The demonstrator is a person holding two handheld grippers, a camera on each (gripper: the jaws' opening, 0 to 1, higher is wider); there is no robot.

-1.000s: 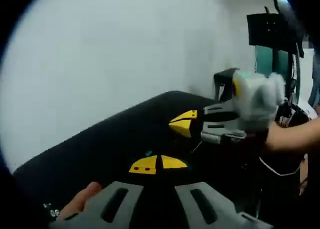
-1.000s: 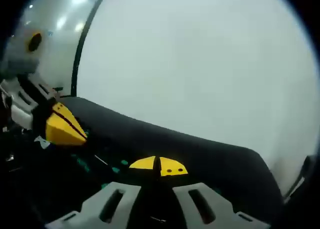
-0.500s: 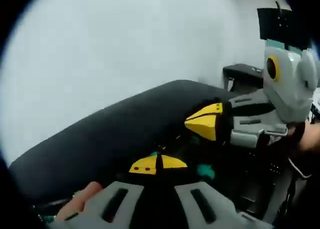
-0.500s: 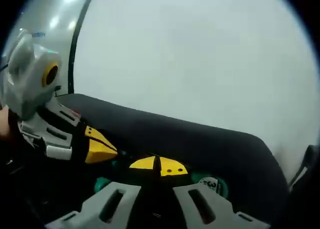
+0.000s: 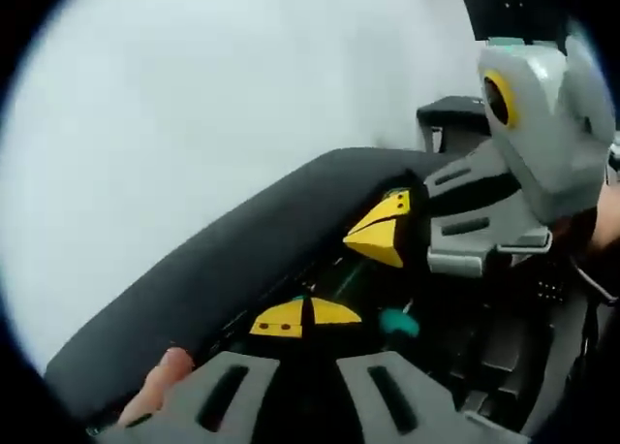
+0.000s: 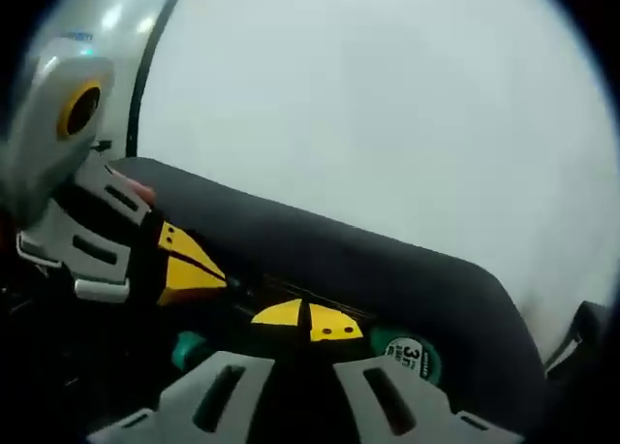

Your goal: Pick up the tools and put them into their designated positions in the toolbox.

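A black toolbox wall (image 5: 232,250) runs slantwise across the left gripper view, and the same toolbox wall (image 6: 407,274) crosses the right gripper view. My left gripper (image 5: 306,317) is shut, its yellow tips meeting over the box's dark inside. My right gripper (image 5: 376,233) comes in from the right, tips together. In the right gripper view my right gripper (image 6: 308,322) is shut, and the left gripper (image 6: 186,268) enters from the left. A teal tool handle (image 5: 397,321) lies between them; the same handle (image 6: 188,347) shows again. A green round tool marked "3" (image 6: 408,352) sits beside my right tips.
A pale wall (image 5: 194,105) stands behind the toolbox. A person's finger (image 5: 160,384) shows beside my left jaw. Dark furniture (image 5: 455,124) stands at the far right. The box's inside is dim and its compartments are hard to make out.
Both views have dropped closer to the toolbox. The two grippers have come nearer each other. The teal handle and the green round tool have come into sight.
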